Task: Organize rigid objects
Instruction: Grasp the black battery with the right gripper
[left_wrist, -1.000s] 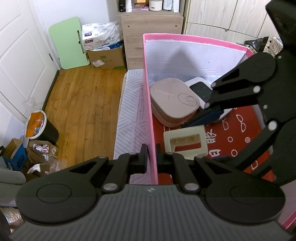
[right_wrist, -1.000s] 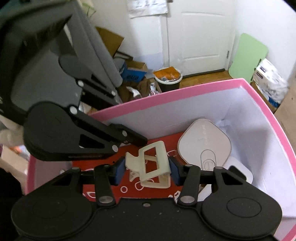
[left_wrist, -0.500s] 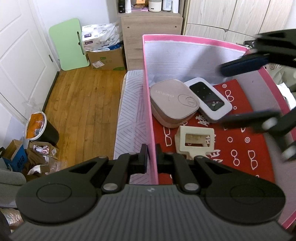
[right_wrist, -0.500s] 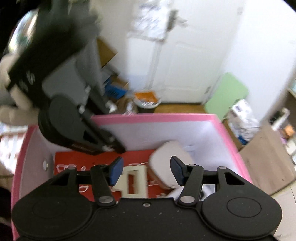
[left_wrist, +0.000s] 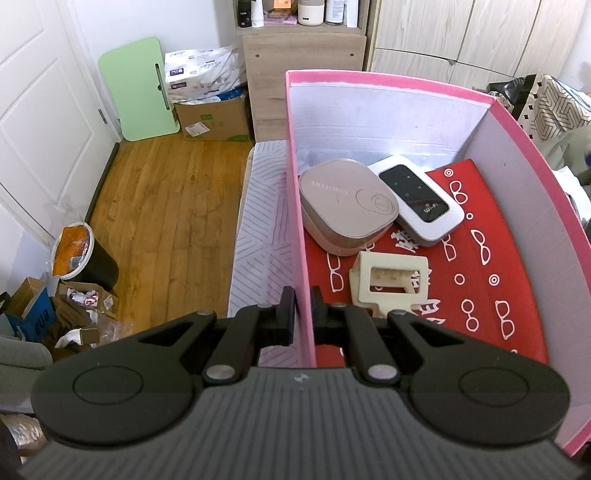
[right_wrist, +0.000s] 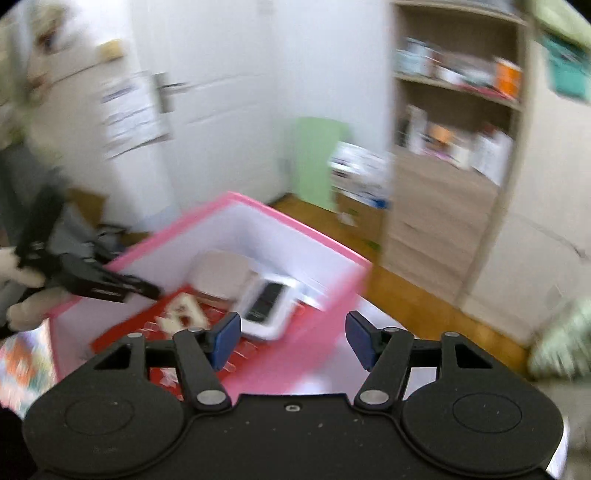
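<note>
A pink box (left_wrist: 388, 82) with a red patterned floor holds a cream hair clip (left_wrist: 391, 282), a beige rounded case (left_wrist: 347, 205) and a white Wi-Fi device (left_wrist: 419, 199). My left gripper (left_wrist: 303, 314) is shut on the box's left wall near its front corner. In the blurred right wrist view my right gripper (right_wrist: 291, 339) hovers above and outside the pink box (right_wrist: 258, 208); its jaws are opening with nothing between them. The clip (right_wrist: 183, 310), the case (right_wrist: 221, 269) and the white device (right_wrist: 267, 304) lie inside below it.
The box rests on a bed with a striped cover (left_wrist: 262, 221). Left of it are a wooden floor, a black bin (left_wrist: 85, 258), cardboard boxes (left_wrist: 212, 114) and a green board (left_wrist: 138, 88). A wooden shelf unit (left_wrist: 303, 48) and cupboards stand behind.
My right gripper let go of the cream clip, which now lies flat on the box floor, then rose and pulled away out of the box, turning as it went. The left gripper stayed put.
</note>
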